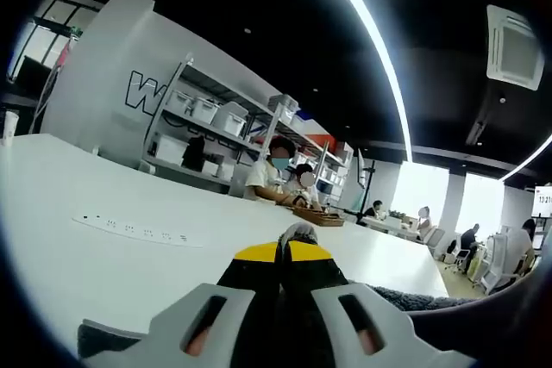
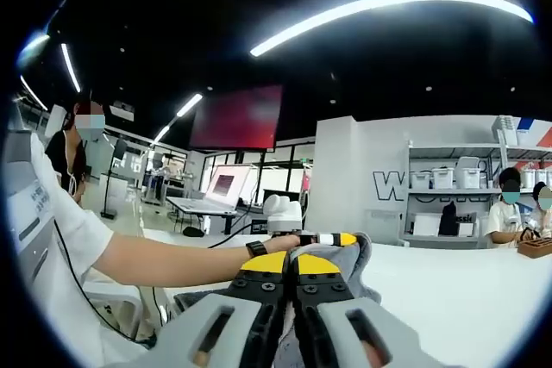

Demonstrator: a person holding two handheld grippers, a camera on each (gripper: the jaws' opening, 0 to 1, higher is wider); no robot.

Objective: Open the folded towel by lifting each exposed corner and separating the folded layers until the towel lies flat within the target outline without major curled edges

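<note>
Clearly both grippers are clenched on cloth at this moment. In the left gripper view the left gripper (image 1: 287,252) has its yellow-tipped jaws pressed together on a small tuft of the grey towel (image 1: 405,299), which pokes out beyond the tips; more of the towel shows low on the white table (image 1: 103,256), as dark patches to either side of the gripper body. In the right gripper view the right gripper (image 2: 293,269) is likewise closed on the towel, and a bunched grey fold rises just past its tips, where the other gripper reaches in from the left at the end of a person's bare forearm (image 2: 164,260). The two grips appear close together, so the fabric between them is gathered rather than spread. No target outline can be made out in either view, so how the towel sits against it cannot be told. The main risk, as I judge it, is that each pinch holds more than one layer: pulling apart would then drag the whole fold along the table instead of opening it. A thin pinch such as the left one could also slip free under tension, letting the corner drop and curl. Pulling unevenly could twist the cloth or leave an edge rolled under.
</note>
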